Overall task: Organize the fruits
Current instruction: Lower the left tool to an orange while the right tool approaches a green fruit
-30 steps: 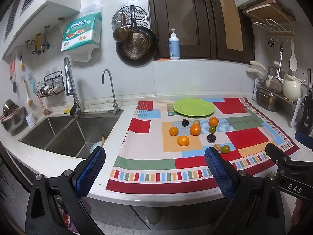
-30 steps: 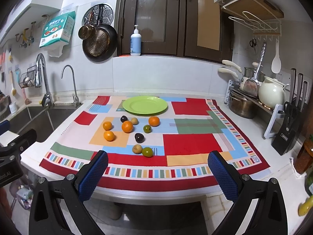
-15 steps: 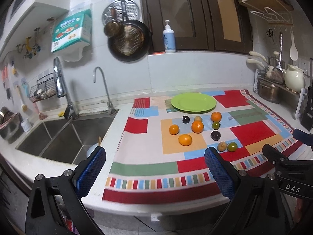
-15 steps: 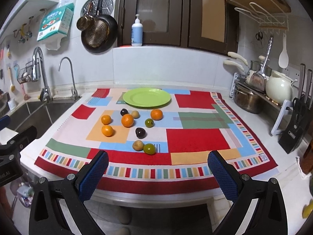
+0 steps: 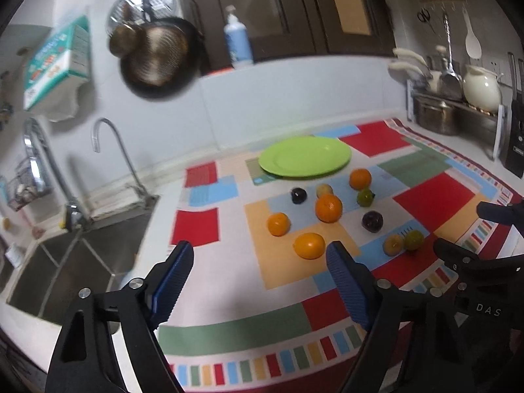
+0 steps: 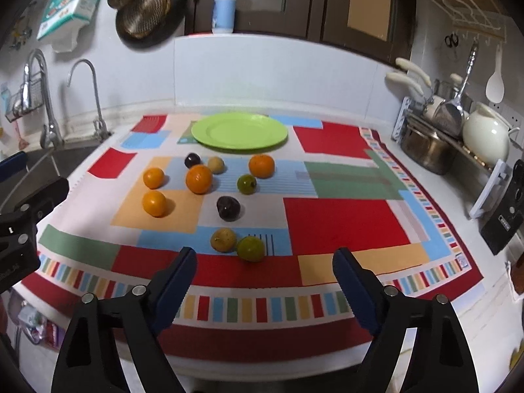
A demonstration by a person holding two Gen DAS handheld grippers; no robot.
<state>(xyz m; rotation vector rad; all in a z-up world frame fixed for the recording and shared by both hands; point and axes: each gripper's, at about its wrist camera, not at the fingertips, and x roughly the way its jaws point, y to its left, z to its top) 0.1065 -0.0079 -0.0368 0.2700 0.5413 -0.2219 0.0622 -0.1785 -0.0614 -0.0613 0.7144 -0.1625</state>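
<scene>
both claws, left (image 5: 258, 271) and right (image 6: 263, 278), closing, empty, short of the fruits (image 6: 199, 179)

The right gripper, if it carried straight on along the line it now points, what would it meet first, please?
Probably the green fruit at the near edge of the group, touching the yellowish fruit. The right gripper has its jaws closing with nothing between them, and only bare tablecloth lies before that fruit. Depth is uncertain.

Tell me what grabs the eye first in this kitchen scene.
The patchwork tablecloth in red, blue and green covers the counter. Behind the scattered fruit, a bright green plate sits empty at the cloth's far edge. Four oranges, the largest mid-cluster, lie among dark, yellowish and green fruits.
</scene>
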